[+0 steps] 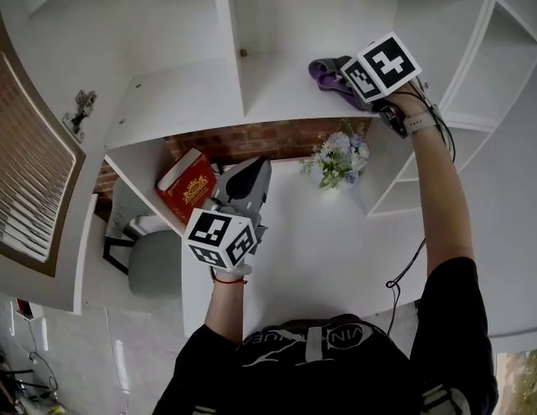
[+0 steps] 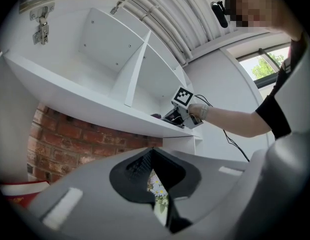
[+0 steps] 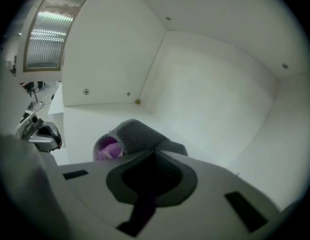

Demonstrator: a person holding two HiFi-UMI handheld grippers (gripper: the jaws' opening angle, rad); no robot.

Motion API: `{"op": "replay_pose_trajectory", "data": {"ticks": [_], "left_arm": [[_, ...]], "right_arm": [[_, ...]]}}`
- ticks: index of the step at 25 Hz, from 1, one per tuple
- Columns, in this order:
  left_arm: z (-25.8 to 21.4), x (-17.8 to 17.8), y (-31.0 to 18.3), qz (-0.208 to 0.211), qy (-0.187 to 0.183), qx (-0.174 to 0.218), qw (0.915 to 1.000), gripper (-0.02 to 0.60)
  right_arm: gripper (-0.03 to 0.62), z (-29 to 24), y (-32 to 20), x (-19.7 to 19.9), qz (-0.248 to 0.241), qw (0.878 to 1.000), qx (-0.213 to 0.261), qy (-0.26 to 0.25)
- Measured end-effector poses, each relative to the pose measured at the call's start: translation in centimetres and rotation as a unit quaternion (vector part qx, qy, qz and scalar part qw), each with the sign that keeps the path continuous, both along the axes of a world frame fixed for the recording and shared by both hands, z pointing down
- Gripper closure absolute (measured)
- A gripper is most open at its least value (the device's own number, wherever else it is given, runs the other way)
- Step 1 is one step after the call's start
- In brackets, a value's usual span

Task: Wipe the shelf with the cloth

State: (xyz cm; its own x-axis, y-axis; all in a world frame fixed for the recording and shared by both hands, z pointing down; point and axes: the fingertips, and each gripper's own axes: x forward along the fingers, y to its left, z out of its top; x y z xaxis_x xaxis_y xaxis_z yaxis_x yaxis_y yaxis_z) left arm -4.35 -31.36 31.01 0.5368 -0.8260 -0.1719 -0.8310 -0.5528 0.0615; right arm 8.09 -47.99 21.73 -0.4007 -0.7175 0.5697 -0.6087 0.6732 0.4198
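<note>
Right tongs (image 1: 341,78): up in the shelf (image 1: 190,93), in the bay right of the upright divider (image 1: 229,50). The right gripper view shows the jaws drawn fully together, with the cloth (image 3: 130,134) coming out at their tip. Dark purplish fabric shows in the slot between the jaws, so I read this as a pinch on the cloth's near edge. The marker cube faces the head camera.

Cloth (image 1: 324,74): grey outside and purple inside, bunched in a loose fold. It lies on the floor of that bay, towards the front and just ahead of the right tongs. It is apart from the back wall and the bay's corner.

Left tongs (image 1: 248,173): held low in front of the person, above the white surface (image 1: 311,249) and below the shelf. They are well apart from the cloth. The left gripper view shows the jaw tips meeting with nothing between them. Only the flowers (image 2: 157,186) show through the narrow slot behind the tips.

Other items:
- A red book (image 1: 188,184) sits under the shelf at the left end of the surface, just beside the left tongs.
- The flowers (image 1: 337,158) stand at the back of the surface, against the brick wall (image 1: 251,141).
- A grey chair (image 1: 156,262) stands left of the surface.
- The shelf bay left of the divider holds nothing that shows.
</note>
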Motion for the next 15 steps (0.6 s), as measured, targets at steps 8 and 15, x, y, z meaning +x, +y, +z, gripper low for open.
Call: {"op": "replay_pose_trajectory", "data": {"ticks": [8, 15], "left_arm": [[-0.1, -1.9, 0.9, -0.028, -0.001, 0.000, 0.9996, 0.571], [0.2, -1.9, 1.4, -0.033, -0.005, -0.006, 0.9994, 0.571]], "right_arm": [[0.585, 0.0, 4.3, -8.9, -0.096, 0.995, 0.028, 0.012], [0.585, 0.0, 8.2, -14.6, -0.164, 0.986, 0.026, -0.010]]}}
